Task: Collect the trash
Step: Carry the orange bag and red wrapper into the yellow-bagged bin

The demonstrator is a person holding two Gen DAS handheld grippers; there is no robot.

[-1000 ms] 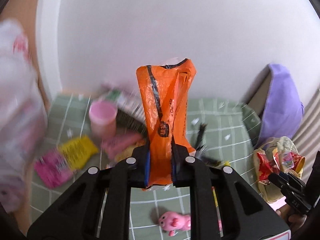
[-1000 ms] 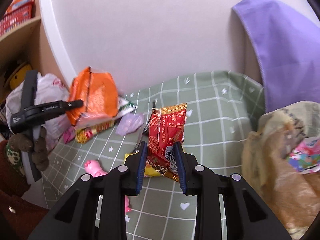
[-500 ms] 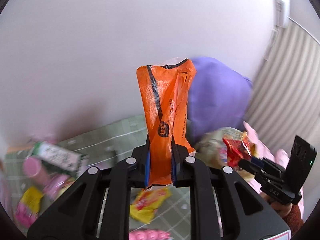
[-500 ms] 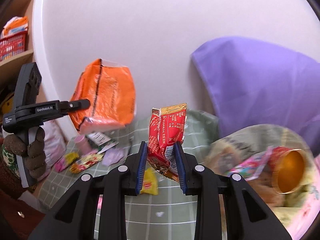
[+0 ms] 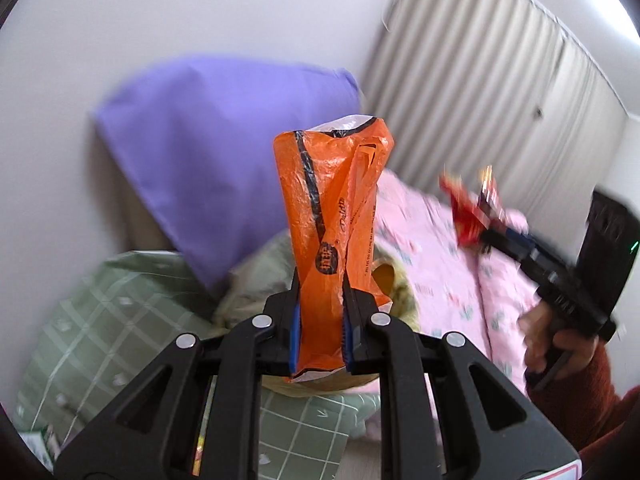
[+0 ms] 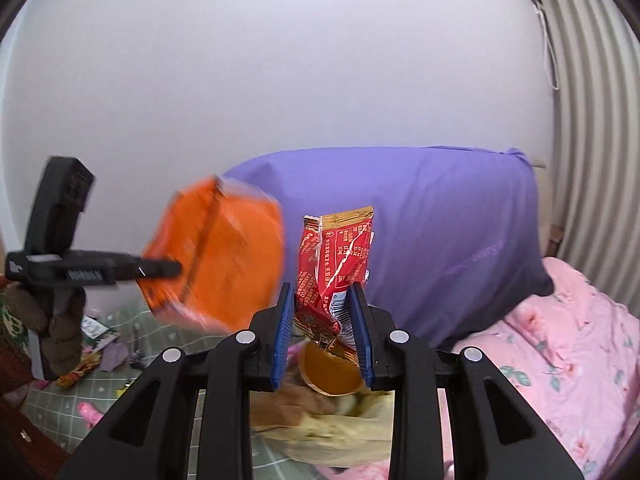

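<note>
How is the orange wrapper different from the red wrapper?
The orange wrapper is bigger and plain orange with black lines; the red wrapper is smaller, red with a gold top edge. The left hand-held gripper pinches the orange one; the right hand-held gripper pinches the red one. Both are crumpled and held up in the air.

Surface: bed under a green checked cover (image 6: pixel 152 372), beside a pink floral quilt (image 6: pixel 560 360).
Head edge: purple pillow (image 6: pixel 420 240) upright against the wall.
Middle: yellowish trash bag (image 6: pixel 340 432).
Left side: scattered wrappers (image 6: pixel 92 356), pink pig toy (image 6: pixel 90 412).
</note>
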